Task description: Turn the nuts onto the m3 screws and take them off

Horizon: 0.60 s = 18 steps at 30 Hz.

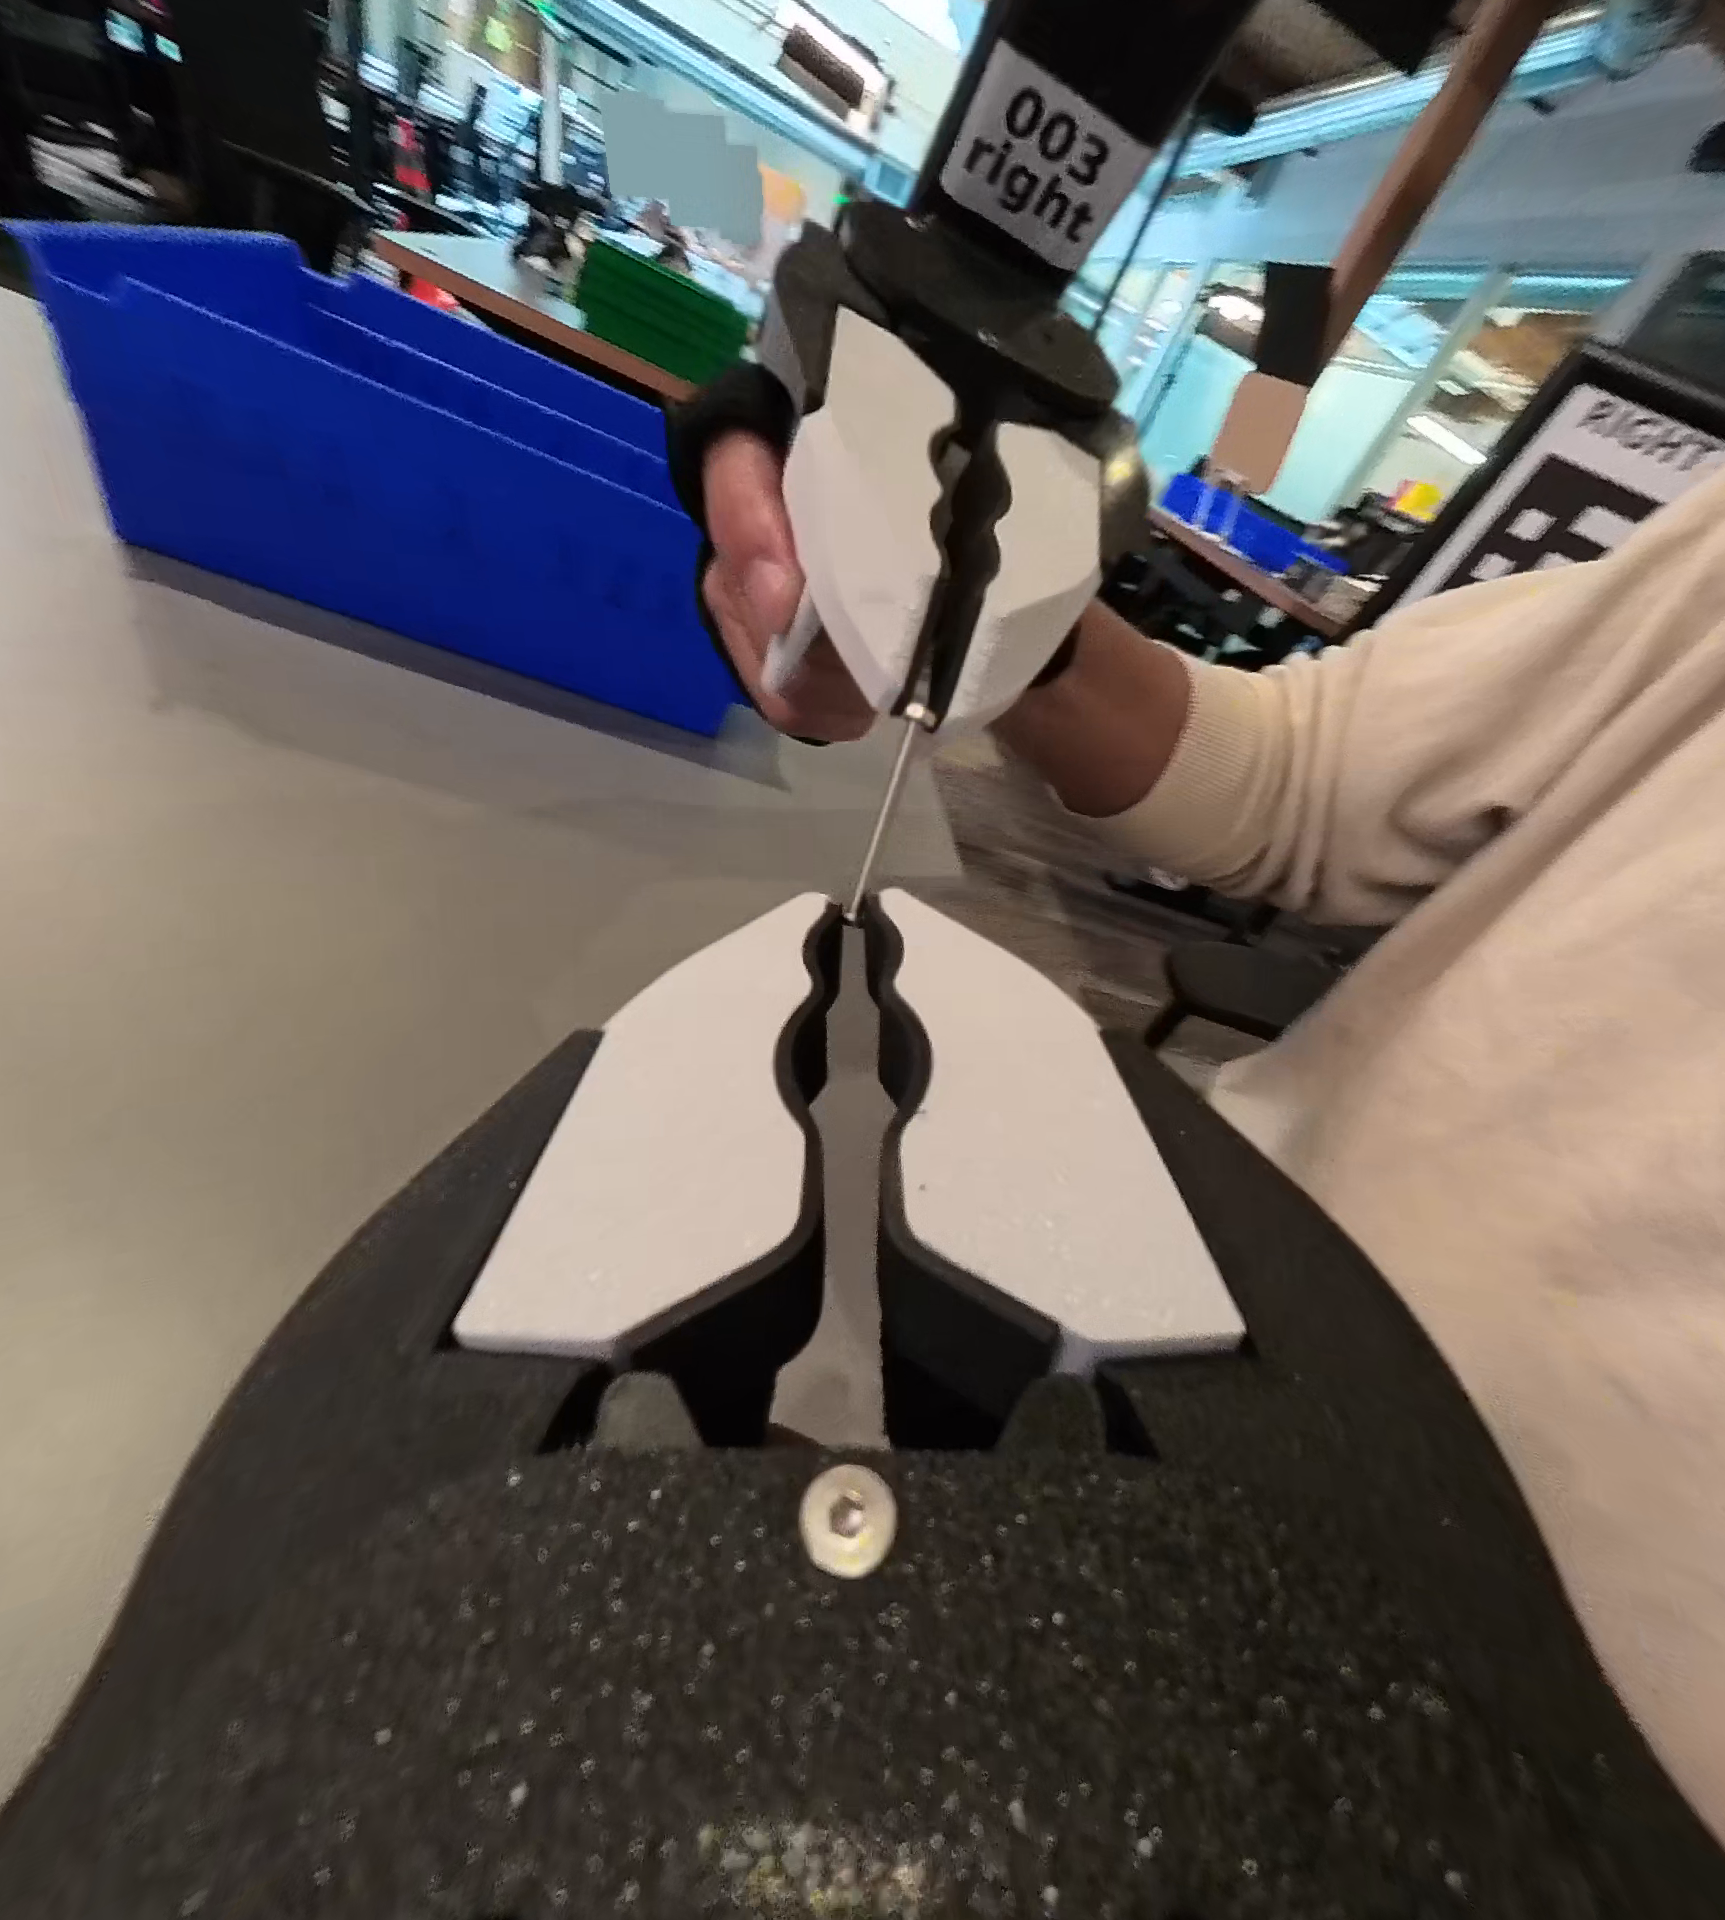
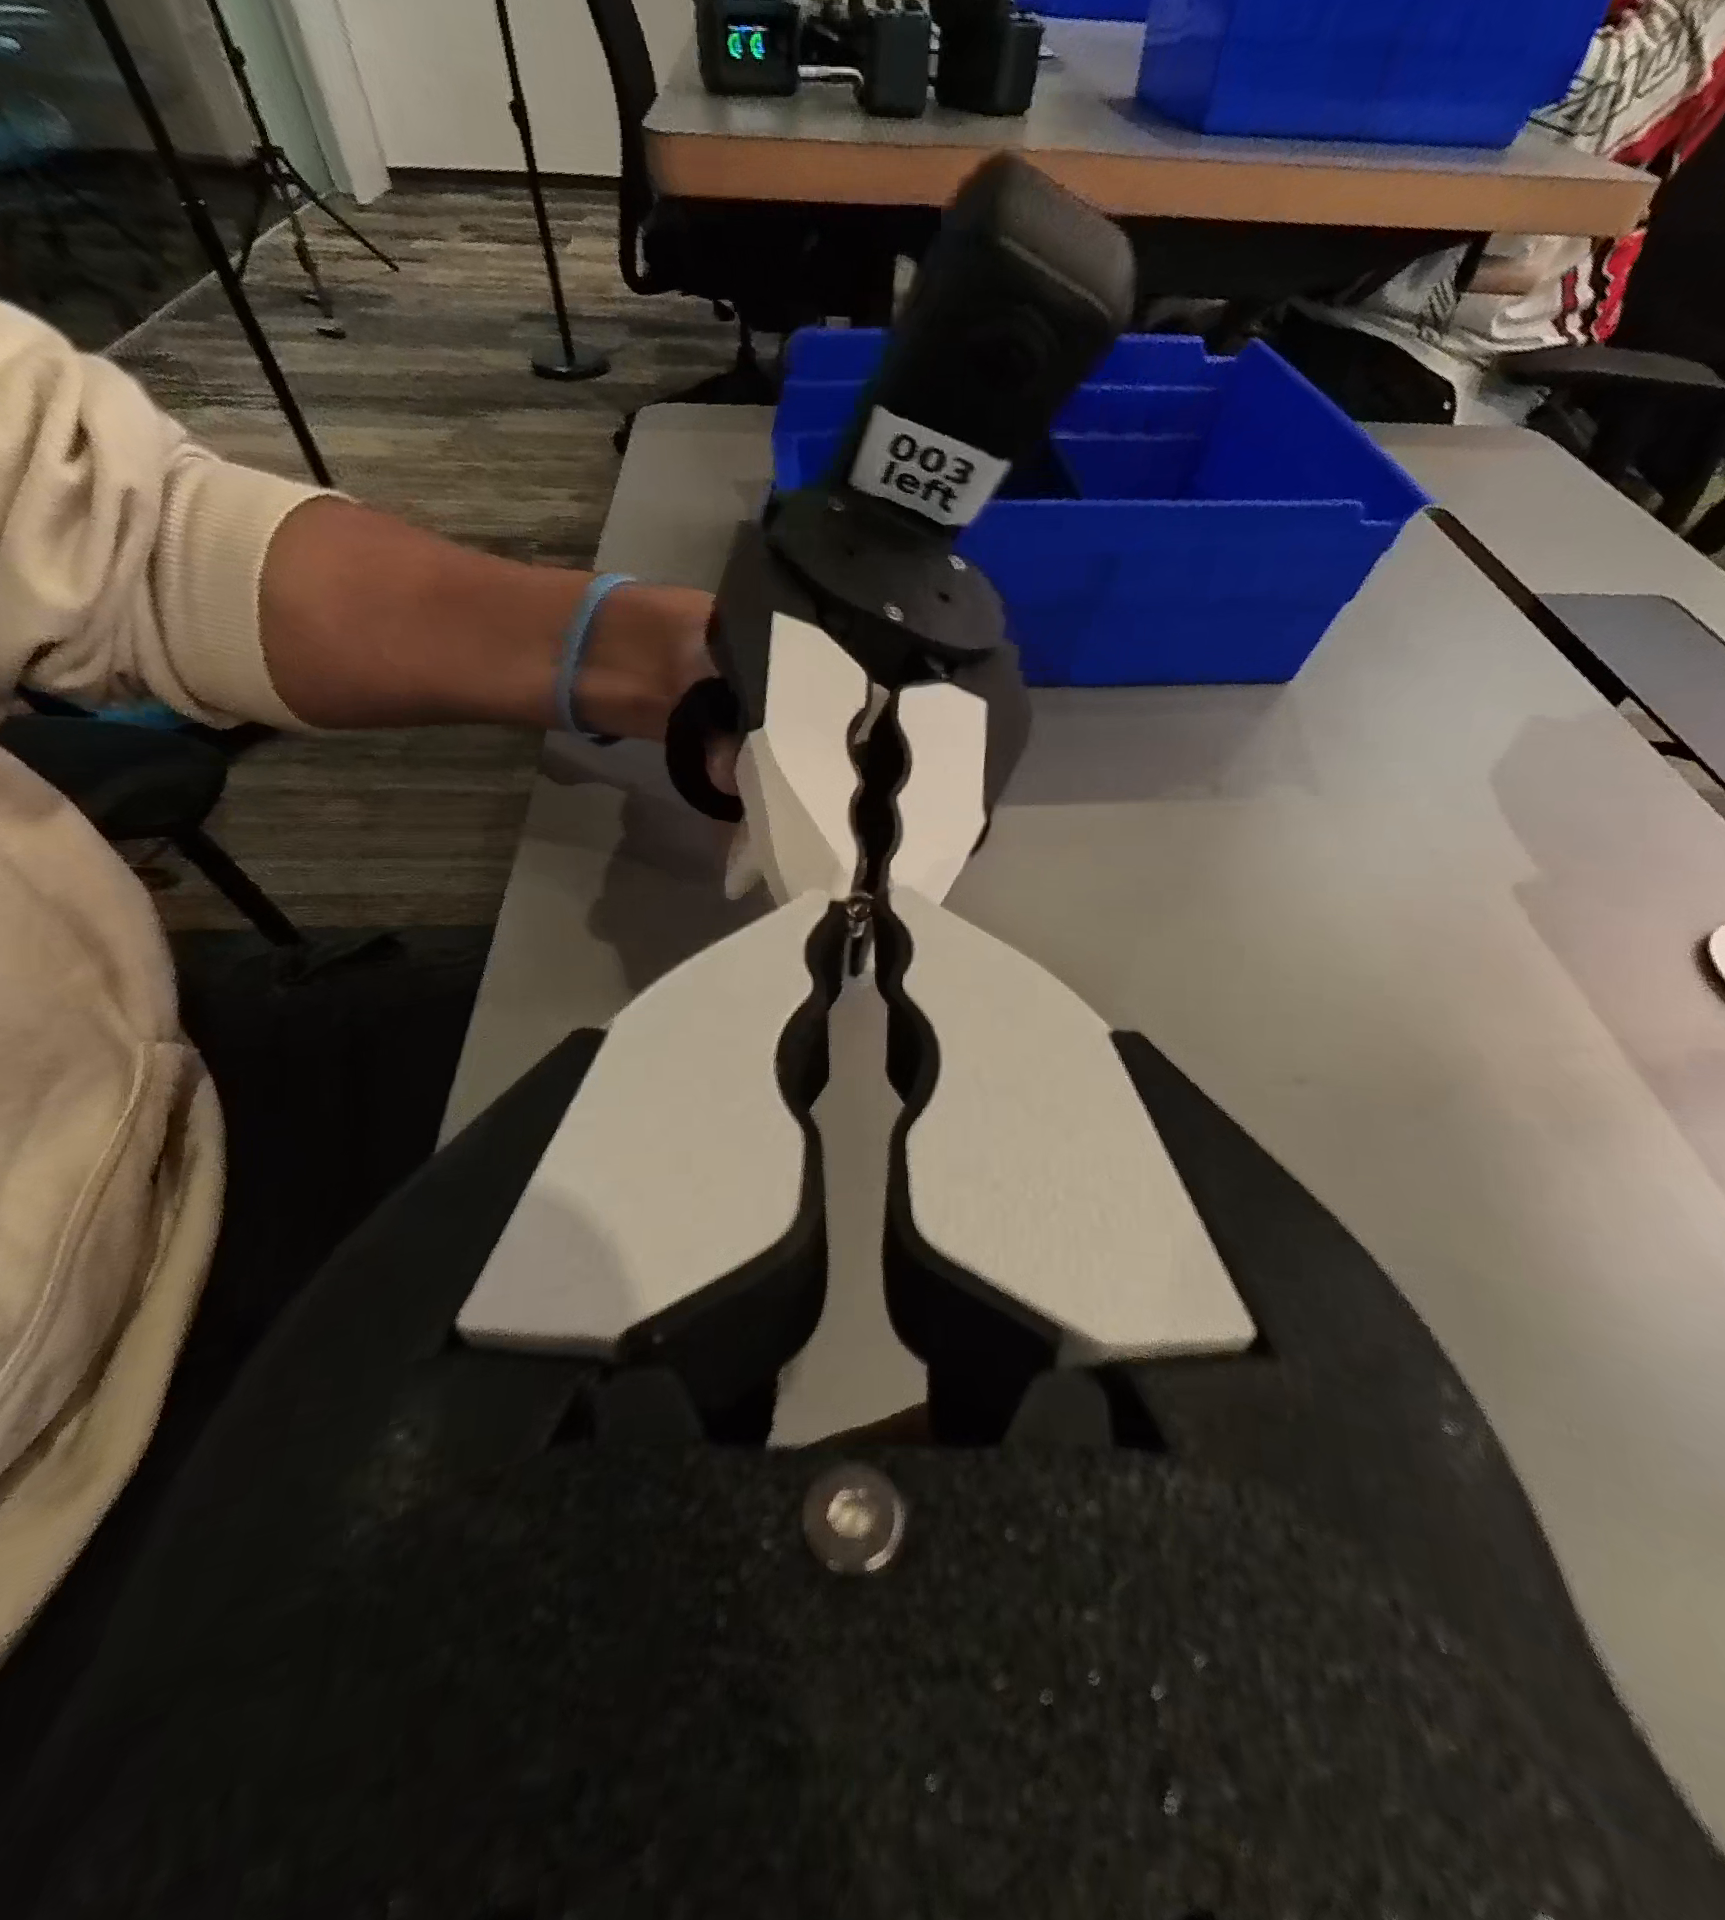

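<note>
Table (image 2: 1357, 987): a grey top is seen below both grippers; nothing of the task is seen lying on it.
Blue bin (image 2: 1201, 582): it stands on the table beyond the left gripper, well apart from the tips.
Left gripper (image 1: 853, 912): the jaws are narrowed onto one end of the screw, pinched at the very tips.
Right gripper (image 2: 855, 920): the jaws are closed at the tips on the other end of the screw, where a small nut-like piece is seen.
Screw (image 1: 884, 805): a thin long rod is held in the air, spanning tip to tip.
Nut (image 1: 918, 713): it is seen at the right gripper's tips; its thread position cannot be told.
Progress: turning is judged under way; whether on or off is not shown, and removal is judged left.
</note>
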Each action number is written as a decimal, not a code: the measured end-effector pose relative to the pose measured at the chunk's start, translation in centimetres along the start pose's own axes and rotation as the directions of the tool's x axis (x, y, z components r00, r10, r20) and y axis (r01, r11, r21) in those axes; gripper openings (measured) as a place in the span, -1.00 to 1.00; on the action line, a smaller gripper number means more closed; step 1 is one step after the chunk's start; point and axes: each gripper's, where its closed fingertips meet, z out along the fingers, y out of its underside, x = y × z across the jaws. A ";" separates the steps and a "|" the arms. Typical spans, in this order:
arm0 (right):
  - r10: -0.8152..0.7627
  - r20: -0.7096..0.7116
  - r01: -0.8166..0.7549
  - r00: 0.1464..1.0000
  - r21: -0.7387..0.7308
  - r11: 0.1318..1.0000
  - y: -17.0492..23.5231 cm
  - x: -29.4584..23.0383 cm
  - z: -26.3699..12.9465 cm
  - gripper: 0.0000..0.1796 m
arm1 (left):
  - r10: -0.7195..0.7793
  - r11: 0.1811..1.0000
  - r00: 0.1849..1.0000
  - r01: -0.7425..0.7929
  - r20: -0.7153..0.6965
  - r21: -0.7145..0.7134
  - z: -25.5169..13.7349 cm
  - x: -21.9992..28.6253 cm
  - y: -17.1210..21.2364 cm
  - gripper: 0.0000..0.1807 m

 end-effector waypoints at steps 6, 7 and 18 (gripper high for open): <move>0.044 -0.046 -0.043 0.998 0.025 0.999 0.2 1.0 0.2 -0.94 | 0.076 0.997 0.978 -0.079 0.195 0.011 -0.1 -1.3 -0.2 -0.96; 0.050 -0.053 -0.048 0.997 0.033 0.998 0.2 1.2 0.2 -0.94 | 0.084 0.996 0.972 -0.089 0.221 0.016 -0.2 -1.3 -0.3 -0.96; 0.096 -0.095 -0.084 0.991 0.118 0.989 -0.3 1.7 0.4 -0.94 | 0.111 0.983 0.877 -0.166 0.467 0.078 -0.6 -1.9 -0.8 -0.96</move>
